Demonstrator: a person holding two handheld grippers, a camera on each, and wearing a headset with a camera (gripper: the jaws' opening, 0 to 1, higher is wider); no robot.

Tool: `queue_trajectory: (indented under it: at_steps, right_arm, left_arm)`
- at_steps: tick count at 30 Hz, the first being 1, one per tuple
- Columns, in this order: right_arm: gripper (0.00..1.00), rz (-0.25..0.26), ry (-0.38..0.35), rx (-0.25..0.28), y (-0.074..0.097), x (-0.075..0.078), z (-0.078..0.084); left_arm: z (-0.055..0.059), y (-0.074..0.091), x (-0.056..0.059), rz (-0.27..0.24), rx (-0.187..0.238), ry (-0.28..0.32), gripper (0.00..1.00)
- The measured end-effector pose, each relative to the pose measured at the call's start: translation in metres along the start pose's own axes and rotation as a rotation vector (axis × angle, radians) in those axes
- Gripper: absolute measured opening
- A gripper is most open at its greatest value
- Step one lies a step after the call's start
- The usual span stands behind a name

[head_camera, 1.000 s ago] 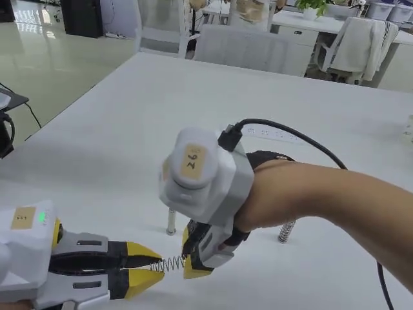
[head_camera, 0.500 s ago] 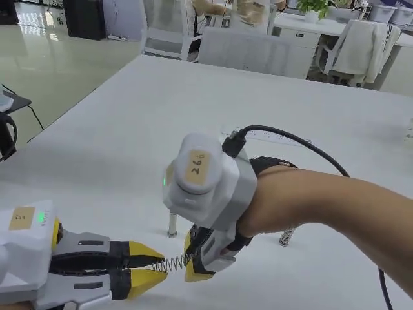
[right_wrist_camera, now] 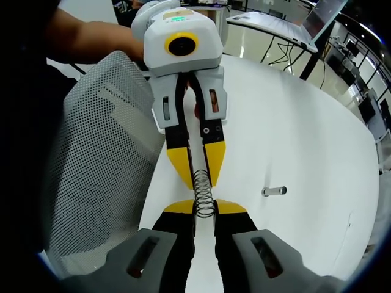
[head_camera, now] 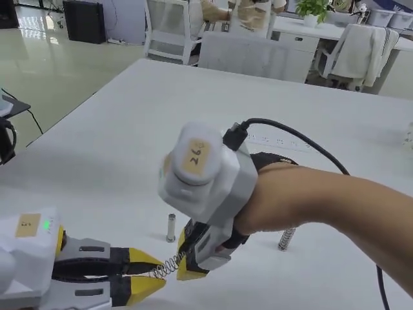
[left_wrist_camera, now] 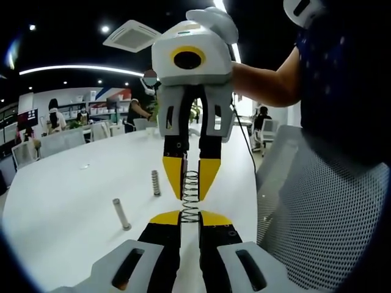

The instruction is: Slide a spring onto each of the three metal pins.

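White bench carries the work. Your left tongs and right tongs are each clamped on one end of a spring spanning between them. A bare pin stands just behind, and a sprung pin stands further right.

Small steel coil spring, lower centre of the head view: lies near-level and spans the gap between the two tools, one end pinched in the left gripper, the other in the right gripper. Bare pin: short grey metal cylinder, upright on the white table, just above the spring in frame and apart from it. Second pin, lower right of frame, already wears a second spring coiled round its shaft.
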State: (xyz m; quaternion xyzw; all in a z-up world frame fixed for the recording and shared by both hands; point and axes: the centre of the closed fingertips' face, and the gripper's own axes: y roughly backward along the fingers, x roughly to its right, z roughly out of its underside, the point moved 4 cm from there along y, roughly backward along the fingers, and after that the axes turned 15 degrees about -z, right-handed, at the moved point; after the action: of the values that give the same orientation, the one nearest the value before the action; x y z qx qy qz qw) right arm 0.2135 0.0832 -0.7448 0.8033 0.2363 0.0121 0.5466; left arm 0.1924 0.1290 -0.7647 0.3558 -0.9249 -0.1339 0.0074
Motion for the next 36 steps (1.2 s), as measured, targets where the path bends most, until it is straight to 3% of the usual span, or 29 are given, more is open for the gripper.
queue_trajectory:
  at_steps: [11,36]
  right_arm:
    - [0.08,-0.006,0.031,0.0,0.0,-0.005,-0.012]
    - [0.08,-0.003,0.049,-0.029,-0.002,-0.005,-0.016]
  left_arm:
    - [0.004,-0.003,0.002,0.015,-0.005,0.01,0.02]
    - [0.004,-0.01,0.005,0.026,-0.002,0.015,0.02]
